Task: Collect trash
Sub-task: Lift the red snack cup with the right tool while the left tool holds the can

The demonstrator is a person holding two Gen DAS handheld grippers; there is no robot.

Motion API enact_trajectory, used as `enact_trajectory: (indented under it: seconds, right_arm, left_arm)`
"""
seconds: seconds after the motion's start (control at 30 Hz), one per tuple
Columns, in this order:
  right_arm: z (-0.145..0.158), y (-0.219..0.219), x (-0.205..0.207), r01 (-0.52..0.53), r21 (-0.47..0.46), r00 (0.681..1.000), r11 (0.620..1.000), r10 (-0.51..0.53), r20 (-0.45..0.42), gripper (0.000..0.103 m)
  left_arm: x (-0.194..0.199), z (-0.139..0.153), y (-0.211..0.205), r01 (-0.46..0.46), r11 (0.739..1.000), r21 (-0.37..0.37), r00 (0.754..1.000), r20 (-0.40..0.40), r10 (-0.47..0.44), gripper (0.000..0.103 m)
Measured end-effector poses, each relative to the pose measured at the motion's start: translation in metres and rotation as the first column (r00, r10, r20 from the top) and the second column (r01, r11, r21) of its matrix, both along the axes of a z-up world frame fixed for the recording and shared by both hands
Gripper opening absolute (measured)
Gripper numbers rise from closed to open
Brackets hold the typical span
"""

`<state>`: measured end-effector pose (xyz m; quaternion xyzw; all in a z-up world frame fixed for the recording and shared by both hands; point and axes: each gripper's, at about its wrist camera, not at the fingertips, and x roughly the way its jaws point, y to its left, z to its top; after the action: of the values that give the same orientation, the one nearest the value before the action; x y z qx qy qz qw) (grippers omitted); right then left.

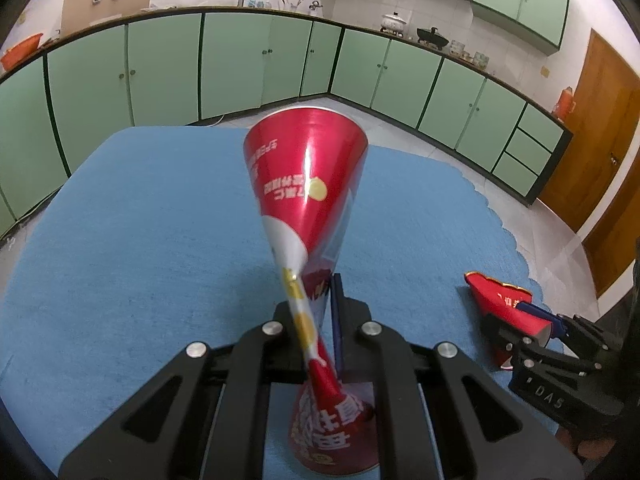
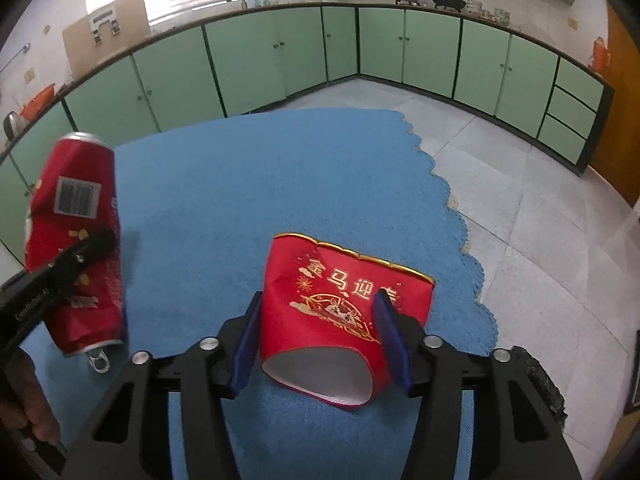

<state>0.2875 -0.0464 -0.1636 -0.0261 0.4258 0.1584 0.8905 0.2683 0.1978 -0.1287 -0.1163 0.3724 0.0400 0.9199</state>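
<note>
Left wrist view. The left tongs (image 1: 320,320) are seen nearly closed, clamped on a crushed red aluminium drinks can (image 1: 306,184) pinched flat at its waist. The can's long axis runs along the fingers, away from the camera and slightly leftward; one flared end points toward the far green cabinets (image 1: 160,68), the other flares out near the camera between the black linkages. The can is held above the blue textured cloth (image 1: 140,220) covering the tabletop. At lower right the right tongs (image 1: 532,320) are seen reaching from the right edge around a flattened red paper cup with gold trim (image 1: 500,300), which lies on the cloth near its scalloped edge.

Right wrist view. The right tongs (image 2: 320,336) are seen partly open, blue pads either side of the paper cup (image 2: 344,300). Whether the pads press on the cup cannot be told; the left pad appears just beside the cup wall, the right pad overlaps it. The cup lies on its side on the cloth (image 2: 240,184), long axis roughly along the fingers, open white-lined mouth toward the camera, gold-edged base pointing away. At left the can (image 2: 76,232) is seen held across its middle by the left tongs (image 2: 94,246), long axis near upright, pull-tab end lowest.
</note>
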Motion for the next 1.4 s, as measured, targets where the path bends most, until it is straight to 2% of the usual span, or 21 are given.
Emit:
enact_trajectory:
  seconds: [0.2, 0.27, 0.3, 0.33, 0.4, 0.53, 0.6, 0.67, 0.73, 0.83, 0.93, 1.03, 1.1, 1.3, 1.37, 1.4]
  right_arm:
    - [0.023, -0.003, -0.011, -0.075, 0.1, 0.997, 0.992, 0.073, 0.025, 0.039]
    - [0.031, -0.006, -0.013, -0.104, 0.166, 0.995, 0.981, 0.103, 0.017, 0.029]
    - [0.034, -0.008, -0.013, -0.11, 0.183, 0.994, 0.977, 0.11, 0.013, 0.018]
    - [0.039, -0.01, -0.013, -0.114, 0.208, 0.993, 0.971, 0.115, 0.008, 0.017]
    - [0.045, -0.008, -0.011, -0.125, 0.228, 0.992, 0.966, 0.128, 0.002, 0.0]
    - [0.048, -0.009, -0.012, -0.129, 0.232, 0.991, 0.964, 0.135, -0.01, 0.0]
    - [0.045, -0.012, -0.011, -0.13, 0.262, 0.989, 0.956, 0.144, -0.035, 0.001]
    - [0.043, -0.02, -0.013, -0.109, 0.279, 0.99, 0.954, 0.129, -0.051, 0.006]
    - [0.043, -0.028, -0.015, -0.089, 0.269, 0.993, 0.959, 0.105, -0.047, 0.026]
    - [0.042, -0.043, -0.017, -0.054, 0.232, 0.997, 0.971, 0.065, -0.04, 0.047]
    - [0.033, -0.049, -0.013, -0.038, 0.225, 0.995, 0.974, 0.058, -0.082, 0.057]
    - [0.018, -0.054, -0.007, -0.015, 0.253, 0.987, 0.967, 0.054, -0.149, 0.061]
    - [0.01, -0.055, -0.002, 0.007, 0.279, 0.983, 0.96, 0.045, -0.179, 0.067]
    - [-0.001, -0.049, 0.006, 0.02, 0.284, 0.971, 0.958, 0.049, -0.232, 0.072]
    - [0.0, -0.045, 0.009, 0.005, 0.273, 0.975, 0.962, 0.055, -0.214, 0.055]
    - [0.0, -0.046, 0.008, 0.003, 0.266, 0.975, 0.964, 0.057, -0.216, 0.037]
  left_arm:
    - [-0.004, 0.003, 0.0, 0.003, 1.0, -0.022, 1.0, -0.002, -0.003, 0.007]
    - [-0.007, 0.005, -0.002, 0.007, 1.0, -0.025, 1.0, 0.002, -0.007, 0.007]
    - [-0.009, 0.008, -0.003, 0.01, 1.0, -0.024, 1.0, 0.008, -0.01, 0.007]
    - [-0.01, 0.01, -0.002, 0.014, 1.0, -0.024, 1.0, 0.013, -0.013, 0.006]
    - [-0.011, 0.014, -0.002, 0.019, 1.0, -0.025, 1.0, 0.02, -0.019, 0.006]
    - [-0.014, 0.015, -0.004, 0.028, 0.999, -0.023, 0.999, 0.021, -0.028, 0.006]
    - [-0.016, 0.013, -0.006, 0.033, 0.999, -0.021, 0.999, 0.015, -0.032, 0.006]
    - [-0.016, 0.011, -0.007, 0.041, 0.999, -0.021, 0.999, 0.009, -0.04, 0.006]
    - [-0.018, 0.011, -0.011, 0.045, 0.999, -0.016, 0.999, 0.006, -0.045, 0.006]
    - [-0.019, 0.009, -0.013, 0.045, 0.999, -0.023, 0.999, 0.005, -0.044, 0.006]
    - [-0.017, 0.006, -0.015, 0.053, 0.998, -0.029, 0.999, -0.002, -0.053, 0.006]
    - [-0.009, 0.0, -0.019, 0.064, 0.998, -0.021, 0.998, -0.018, -0.065, 0.008]
    - [-0.002, -0.005, -0.022, 0.072, 0.997, -0.021, 0.997, -0.034, -0.072, 0.009]
    - [0.008, -0.008, -0.027, 0.086, 0.996, -0.009, 0.995, -0.041, -0.086, 0.01]
    - [0.01, -0.008, -0.029, 0.087, 0.996, -0.007, 0.995, -0.041, -0.088, 0.01]
    - [0.01, -0.009, -0.029, 0.087, 0.996, -0.007, 0.995, -0.041, -0.088, 0.01]
